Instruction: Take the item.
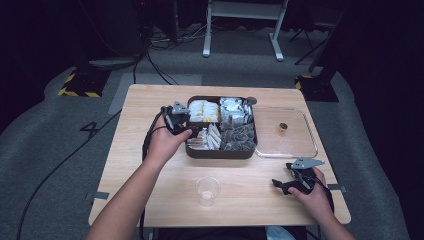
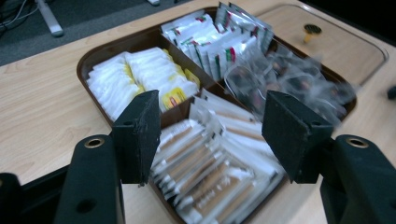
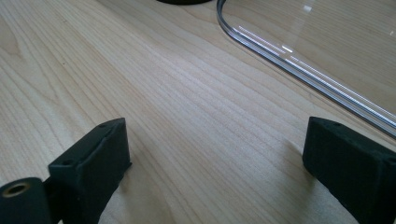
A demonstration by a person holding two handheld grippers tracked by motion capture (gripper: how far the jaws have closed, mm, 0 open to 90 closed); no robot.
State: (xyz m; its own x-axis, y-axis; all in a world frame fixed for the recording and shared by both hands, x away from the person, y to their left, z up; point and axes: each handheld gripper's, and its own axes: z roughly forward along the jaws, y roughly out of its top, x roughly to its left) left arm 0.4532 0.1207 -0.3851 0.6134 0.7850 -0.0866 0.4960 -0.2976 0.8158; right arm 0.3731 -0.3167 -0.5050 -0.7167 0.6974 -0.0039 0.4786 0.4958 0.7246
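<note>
High view: wooden bench (image 1: 150,170), brown four-part tray (image 1: 220,152) at centre-back, clear lid (image 1: 300,150) lying flat just right of it, touching the tray edge, small dark knob (image 1: 283,127) on the lid. Clear cup (image 1: 207,190) upright at front centre, well apart from the tray. Left hand-held gripper (image 1: 181,121) at the tray's left rim, held by the left hand (image 1: 162,142). Right hand-held gripper (image 1: 286,184) low at the bench's front right, near the lid's front corner, in the right hand (image 1: 312,195).

Left gripper view: jaws wide apart, nothing between them, hovering over the near compartment of brown-and-white sachets (image 2: 215,168). White-yellow packets (image 2: 140,79) far left, white-red-green packets (image 2: 219,42) at back, clear dark-filled packets (image 2: 289,79) on the right, blurred.

Right gripper view: jaws wide apart, empty, at the bare bench; whether they touch it I can't tell. Lid edge (image 3: 299,65) runs ahead on the right.
</note>
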